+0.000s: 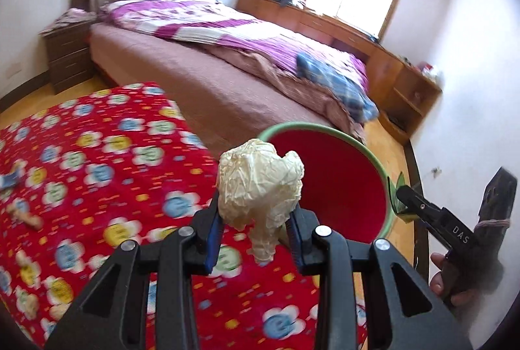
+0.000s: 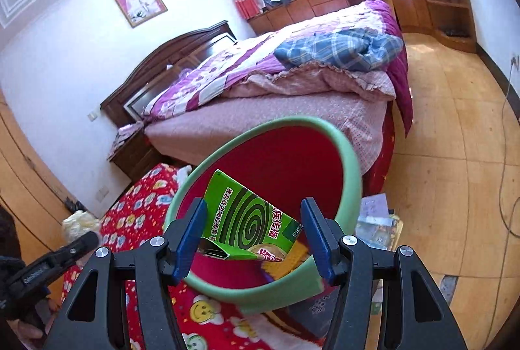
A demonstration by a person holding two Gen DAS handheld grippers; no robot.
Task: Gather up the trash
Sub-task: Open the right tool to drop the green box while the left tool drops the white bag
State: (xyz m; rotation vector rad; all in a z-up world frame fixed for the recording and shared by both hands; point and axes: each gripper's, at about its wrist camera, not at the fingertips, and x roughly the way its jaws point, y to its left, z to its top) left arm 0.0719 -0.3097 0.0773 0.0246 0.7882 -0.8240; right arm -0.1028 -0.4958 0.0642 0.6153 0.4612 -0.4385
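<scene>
White letters "DAS" stood on the black arm of the right gripper [image 1: 419, 210], seen from the left wrist. The green box [image 2: 247, 220] lying in the bin [image 2: 347, 154] bore white Chinese characters along one edge beside its dark spiral, and larger ones, "疾传播", on a red band. The left gripper [image 2: 52, 262] carried small pale lettering, perhaps "GenRobot", too blurred to be sure.
</scene>
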